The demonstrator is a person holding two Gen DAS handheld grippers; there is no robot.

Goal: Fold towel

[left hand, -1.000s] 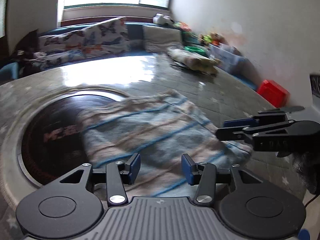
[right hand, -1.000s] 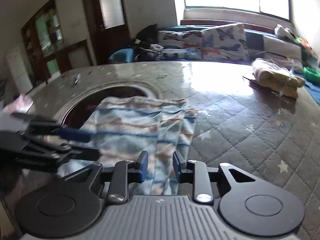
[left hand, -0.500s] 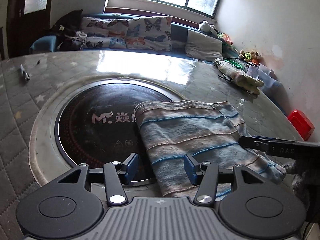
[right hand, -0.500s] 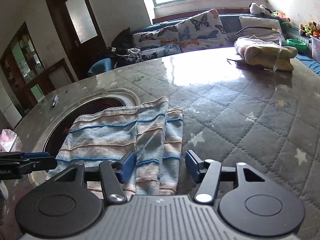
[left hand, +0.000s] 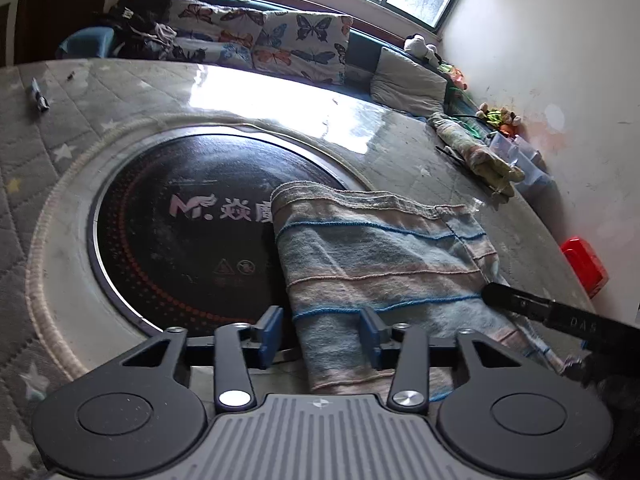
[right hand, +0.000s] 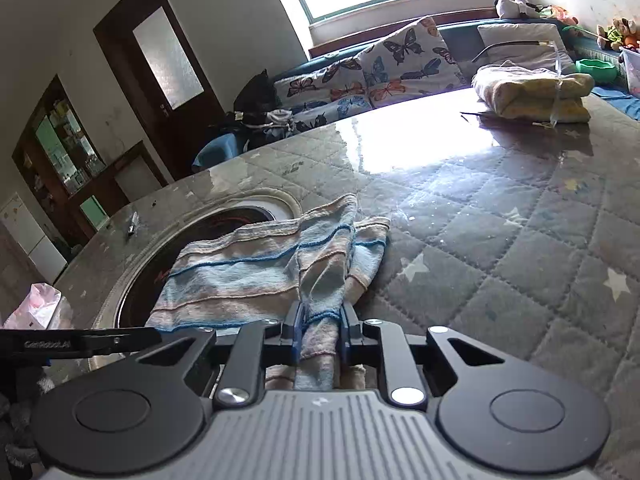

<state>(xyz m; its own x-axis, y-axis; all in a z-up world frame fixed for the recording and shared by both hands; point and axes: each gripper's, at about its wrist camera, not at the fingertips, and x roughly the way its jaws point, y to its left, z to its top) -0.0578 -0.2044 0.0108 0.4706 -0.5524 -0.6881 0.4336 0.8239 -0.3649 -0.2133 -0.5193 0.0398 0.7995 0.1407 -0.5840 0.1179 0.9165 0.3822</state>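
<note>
- The striped towel [left hand: 384, 264] lies on the quilted table cover [right hand: 520, 248], its left part draped over the black round cooktop [left hand: 176, 232] sunk in the table.
- The right gripper [right hand: 320, 330] is closing, its blue pads pinching a bunched near edge of the towel.
- The left gripper [left hand: 320, 330] is closing too, pads apart, the towel's near left corner between them, not pressed.
- A folded yellowish cloth [right hand: 532, 94] sits far across the table.

Black linkage gripper [left hand: 320, 340], blue-padded fingers [left hand: 269, 334], silver screws.
</note>
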